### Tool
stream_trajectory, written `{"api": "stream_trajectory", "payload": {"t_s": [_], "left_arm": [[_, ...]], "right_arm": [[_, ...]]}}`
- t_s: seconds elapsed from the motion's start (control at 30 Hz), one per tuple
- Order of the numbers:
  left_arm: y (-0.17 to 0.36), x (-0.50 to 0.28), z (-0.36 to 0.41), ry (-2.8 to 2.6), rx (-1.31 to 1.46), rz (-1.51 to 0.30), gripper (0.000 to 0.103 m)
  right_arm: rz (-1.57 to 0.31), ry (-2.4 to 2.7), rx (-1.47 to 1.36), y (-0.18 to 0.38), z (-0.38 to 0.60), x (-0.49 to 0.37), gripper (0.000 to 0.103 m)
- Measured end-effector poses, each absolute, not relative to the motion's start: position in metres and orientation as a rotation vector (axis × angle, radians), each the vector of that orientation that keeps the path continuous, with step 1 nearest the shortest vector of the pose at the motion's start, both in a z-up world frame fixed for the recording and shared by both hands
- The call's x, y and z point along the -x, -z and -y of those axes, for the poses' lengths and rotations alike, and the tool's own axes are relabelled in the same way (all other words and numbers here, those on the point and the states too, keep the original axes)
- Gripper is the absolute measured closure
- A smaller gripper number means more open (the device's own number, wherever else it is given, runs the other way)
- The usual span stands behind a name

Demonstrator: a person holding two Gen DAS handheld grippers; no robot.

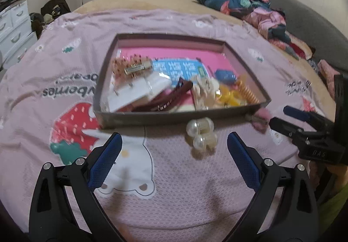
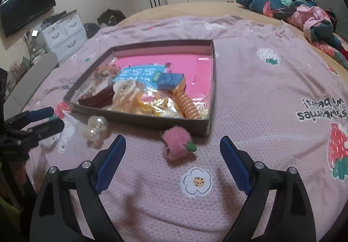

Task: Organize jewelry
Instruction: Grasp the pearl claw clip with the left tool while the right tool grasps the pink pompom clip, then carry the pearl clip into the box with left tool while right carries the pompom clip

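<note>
**Shallow box on the bed, two pieces sitting outside it**

So the landmark here is the shallow box (image 1: 174,114), dark walls and pink floor, sitting on a pink strawberry-print blanket (image 1: 195,176). Inside it there's a pile of stuff: a dark red claw clip (image 1: 165,98), a cream bow-ish clip (image 1: 204,89), yellow pieces in clear plastic (image 1: 230,96), an orange coil (image 1: 248,92), a small blue item (image 1: 225,75) and a blue printed card (image 1: 178,70) under it all.

Just outside the box's near wall lies a pearl clip (image 1: 201,135), close to the wall but not clearly touching it. The left gripper (image 1: 174,150) is over the blanket in front of that wall, jaws spread wide with nothing between them, and the pearl clip sits just past its fingertips.

The right wrist view gives you what the left one barely catches: a fluffy pink pom-pom with a green bit (image 2: 179,146), on the blanket by the box's near corner. In the left view that's only a pink blur at the corner. The right gripper (image 2: 173,146) is also wide open and empty, with the pom-pom between and just beyond its fingertips.

Only the left view shows the card of hairpins (image 1: 128,68) at the box's far-left side clearly. Only the right view shows the TV (image 2: 26,7) and white drawers (image 2: 63,31) behind the box.
</note>
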State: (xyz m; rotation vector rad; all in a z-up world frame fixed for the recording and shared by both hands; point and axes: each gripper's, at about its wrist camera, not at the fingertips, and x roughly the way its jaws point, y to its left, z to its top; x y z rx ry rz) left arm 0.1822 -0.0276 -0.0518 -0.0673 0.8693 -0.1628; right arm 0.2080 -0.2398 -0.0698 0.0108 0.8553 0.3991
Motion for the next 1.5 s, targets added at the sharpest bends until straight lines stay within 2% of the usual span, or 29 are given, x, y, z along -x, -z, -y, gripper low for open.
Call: {"api": "stream_trajectory", "payload": {"t_s": [0.07,0.23,0.47,0.63,0.7,0.77,0.83,0.87,1.0,1.5], "left_arm": [[0.061,-0.184,0.034,0.165,0.053,-0.887,0.013],[0.074,-0.188,0.041,0.185,0.042,-0.908,0.015],[0.086,-0.199,0.05,0.209,0.051,-0.93,0.029],[0.092,-0.205,0.056,0.222,0.057,-0.943,0.035],[0.094,-0.207,0.058,0.222,0.054,-0.949,0.044],[0.096,-0.209,0.06,0.219,0.039,-0.954,0.059],[0.098,-0.209,0.06,0.226,0.036,-0.964,0.064],[0.096,-0.209,0.06,0.23,0.037,-0.966,0.073],[0.09,-0.204,0.057,0.239,0.05,-0.966,0.077],[0.022,-0.181,0.015,0.193,0.111,-0.807,0.077]], "right_arm": [[-0.871,-0.401,0.006,0.075,0.238,-0.211,0.018],[-0.909,-0.408,0.042,0.086,0.232,-0.221,0.03],[-0.943,-0.445,0.05,0.094,0.227,-0.226,0.071],[-0.925,-0.47,-0.015,0.088,0.235,-0.221,0.071],[-0.915,-0.479,-0.035,0.083,0.239,-0.218,0.071],[-0.903,-0.488,-0.051,0.078,0.241,-0.217,0.071],[-0.889,-0.495,-0.066,0.074,0.244,-0.215,0.071],[-0.883,-0.499,-0.074,0.072,0.246,-0.214,0.071],[-0.865,-0.524,-0.104,0.066,0.249,-0.212,0.071],[-0.794,-0.591,-0.098,0.044,0.234,-0.2,0.071]]}}
